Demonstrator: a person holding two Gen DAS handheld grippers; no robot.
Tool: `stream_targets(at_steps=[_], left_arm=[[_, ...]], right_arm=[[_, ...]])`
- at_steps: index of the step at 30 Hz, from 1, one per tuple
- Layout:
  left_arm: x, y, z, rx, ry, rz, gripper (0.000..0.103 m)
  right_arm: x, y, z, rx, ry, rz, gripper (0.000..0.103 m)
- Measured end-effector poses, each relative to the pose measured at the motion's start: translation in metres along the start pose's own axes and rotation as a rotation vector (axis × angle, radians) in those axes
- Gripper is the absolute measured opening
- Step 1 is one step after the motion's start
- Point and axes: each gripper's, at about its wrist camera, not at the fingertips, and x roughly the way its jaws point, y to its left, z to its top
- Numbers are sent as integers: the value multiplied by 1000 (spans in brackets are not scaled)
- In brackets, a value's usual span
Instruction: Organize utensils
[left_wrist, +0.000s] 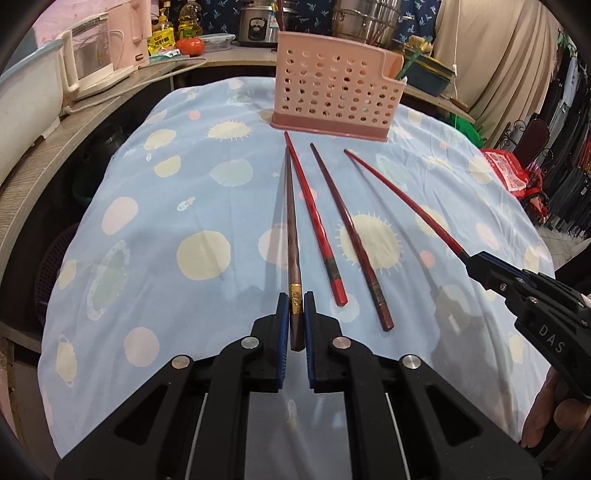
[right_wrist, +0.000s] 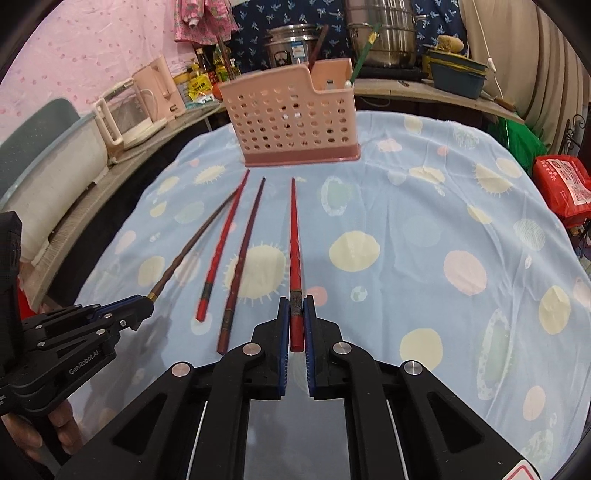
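Four chopsticks are spread out on the blue patterned tablecloth (left_wrist: 166, 221) in front of a pink perforated utensil holder (left_wrist: 338, 86), which also shows in the right wrist view (right_wrist: 291, 114). My left gripper (left_wrist: 295, 301) is shut on the thick end of a brown chopstick (left_wrist: 290, 221) with a gold band. My right gripper (right_wrist: 296, 304) is shut on the thick end of a red chopstick (right_wrist: 294, 236). A second red chopstick (left_wrist: 314, 214) and a dark maroon chopstick (left_wrist: 347, 229) lie loose between them, tips toward the holder.
A counter (left_wrist: 44, 155) curves round the table's left and back with a white tub, a pink kettle (right_wrist: 159, 88), oil bottles, a tomato, steel pots (right_wrist: 384, 33). A red bag (right_wrist: 561, 181) sits at the right. The holder's small compartment holds a green-handled utensil (right_wrist: 364, 55).
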Motion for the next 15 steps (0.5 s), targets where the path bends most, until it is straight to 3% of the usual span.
stream_targets(at_steps=[15], left_arm=[[-60, 6, 41, -36, -152, -33, 8]], right_arm=[[-69, 6, 49, 21, -187, 58, 7]])
